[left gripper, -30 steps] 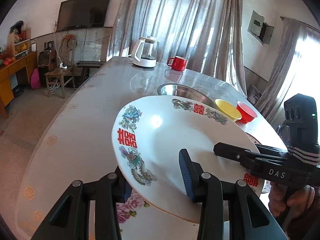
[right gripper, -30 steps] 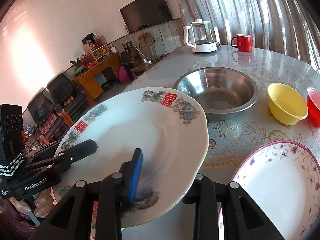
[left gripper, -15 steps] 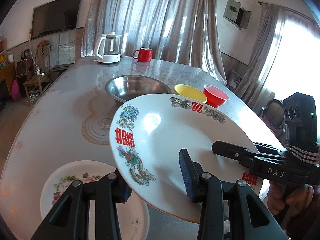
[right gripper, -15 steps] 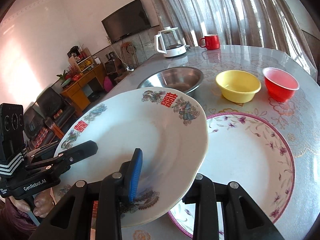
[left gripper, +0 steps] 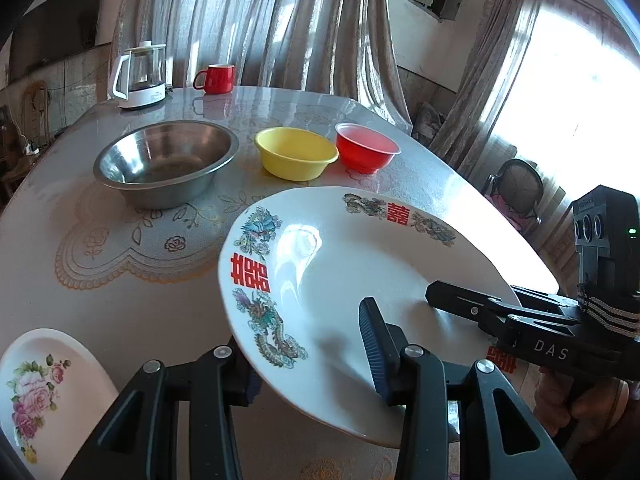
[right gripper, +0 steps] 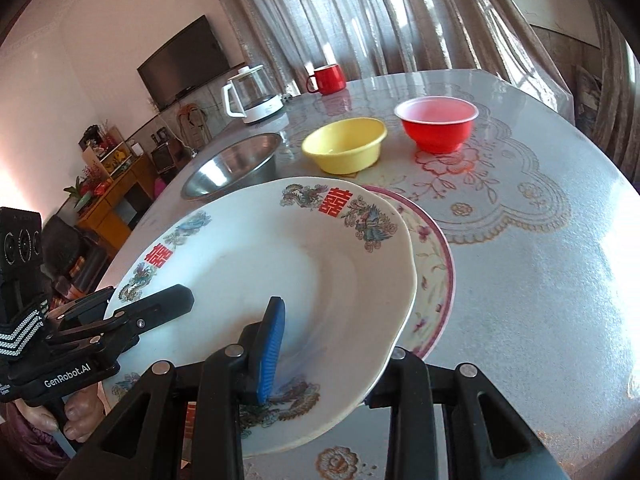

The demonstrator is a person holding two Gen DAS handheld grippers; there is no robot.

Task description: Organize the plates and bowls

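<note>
Both grippers hold one white plate (left gripper: 360, 272) (right gripper: 280, 264) with dragon prints and red characters, tilted above the table. My left gripper (left gripper: 312, 364) is shut on its near-left rim, blue pad on top. My right gripper (right gripper: 326, 364) is shut on the opposite rim and also shows at the right of the left wrist view (left gripper: 472, 308). Under the held plate lies a purple-rimmed floral plate (right gripper: 434, 264), mostly hidden. A white plate with pink roses (left gripper: 36, 384) lies at the lower left. Beyond stand a steel bowl (left gripper: 164, 160) (right gripper: 236, 164), a yellow bowl (left gripper: 296, 152) (right gripper: 344, 144) and a red bowl (left gripper: 366, 150) (right gripper: 436, 120).
A glass kettle (left gripper: 140, 76) (right gripper: 252, 96) and a red mug (left gripper: 216, 79) (right gripper: 326, 78) stand at the table's far end. The round table (right gripper: 540, 272) has a lace-pattern cover; its edge curves close on the right. A hand (left gripper: 576, 404) holds the other gripper's handle.
Both grippers have carried the plate sideways to the right across the table. The purple-rimmed plate has come under it, and the rose plate has slid off to the lower left.
</note>
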